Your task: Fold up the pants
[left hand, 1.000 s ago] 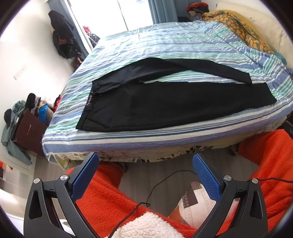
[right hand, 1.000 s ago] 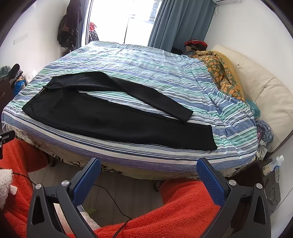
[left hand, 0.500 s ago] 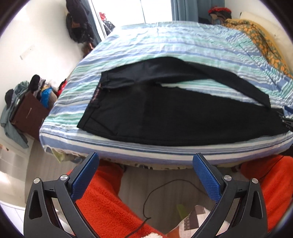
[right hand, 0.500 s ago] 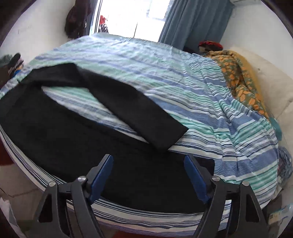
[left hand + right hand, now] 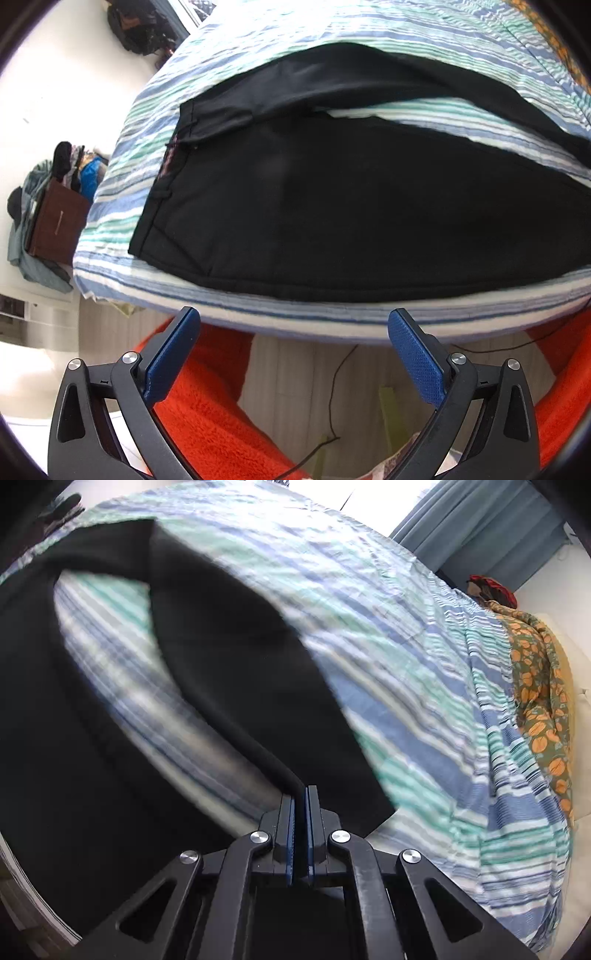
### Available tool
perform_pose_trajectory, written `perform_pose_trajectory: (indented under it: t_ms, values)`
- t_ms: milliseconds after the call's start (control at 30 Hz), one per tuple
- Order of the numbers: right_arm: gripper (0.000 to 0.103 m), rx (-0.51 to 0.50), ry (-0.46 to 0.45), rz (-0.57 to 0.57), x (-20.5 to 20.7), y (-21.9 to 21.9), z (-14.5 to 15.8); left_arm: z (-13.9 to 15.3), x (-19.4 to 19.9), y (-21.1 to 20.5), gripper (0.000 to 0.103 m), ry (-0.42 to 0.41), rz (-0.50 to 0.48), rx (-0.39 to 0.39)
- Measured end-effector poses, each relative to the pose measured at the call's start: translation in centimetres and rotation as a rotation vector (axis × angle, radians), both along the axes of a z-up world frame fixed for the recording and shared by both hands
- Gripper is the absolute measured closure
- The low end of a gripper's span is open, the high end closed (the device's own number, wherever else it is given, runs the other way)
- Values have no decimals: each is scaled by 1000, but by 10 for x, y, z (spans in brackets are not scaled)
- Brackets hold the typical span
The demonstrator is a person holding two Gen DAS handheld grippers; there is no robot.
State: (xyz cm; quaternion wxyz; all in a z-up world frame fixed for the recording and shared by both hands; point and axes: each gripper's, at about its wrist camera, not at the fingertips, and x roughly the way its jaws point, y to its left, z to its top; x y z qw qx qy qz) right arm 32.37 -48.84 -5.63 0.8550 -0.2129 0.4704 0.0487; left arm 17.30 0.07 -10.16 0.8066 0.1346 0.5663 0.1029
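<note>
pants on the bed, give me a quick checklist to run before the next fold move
1. Right gripper has the far leg: ok, its jaws are shut on the fabric edge near the hem.
2. Left gripper ready to grasp: ok, jaws wide open with nothing between them.
3. Left gripper at the pants: not ok, it is short of the bed edge, over the floor.
4. Near leg lying flat on the striped sheet: ok.
5. Legs lined up for folding: not ok, sheet shows between them.
6. Grip catches one layer or both: cannot tell.
</note>
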Motion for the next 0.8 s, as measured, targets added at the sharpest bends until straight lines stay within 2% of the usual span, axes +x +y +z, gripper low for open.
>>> perform_pose_trajectory:
  t_ms: [33,100,133,167,200,267,367,433,500,600,667,700,800]
  values:
    - [98,10,-41,-46,34,-23,21,9,13,-2,1,-27,-3,10]
    - [84,49,-37,-200,101,-77,47,31,42,-5,1,-103,1,28]
    - [55,54,-20,-310,125,-106,51,44,53,-6,1,-147,3,28]
    - [43,44,-15,-406,137,-129,51,54,63,-5,1,-190,7,22]
    - [43,44,-16,-468,140,-145,48,60,70,-4,1,-220,20,22]
    - [43,105,-42,-518,124,-160,34,59,77,4,1,-248,49,15]
    - [43,226,-20,-517,87,-149,-7,26,88,20,1,-205,92,8]
    - [43,271,10,-481,64,-121,-35,0,103,31,1,-168,110,21]
    - [44,342,30,-437,55,-88,-55,-13,124,41,1,-173,131,32]
    - [44,519,32,-339,69,-15,-57,-10,168,61,1,-283,181,3]
    - [44,660,53,-226,93,55,-48,-10,199,73,1,-371,212,-11]
    - [44,731,70,-159,107,94,-43,-15,215,80,1,-400,219,12]
    - [44,913,139,67,143,224,-27,-55,250,114,1,-364,287,129]
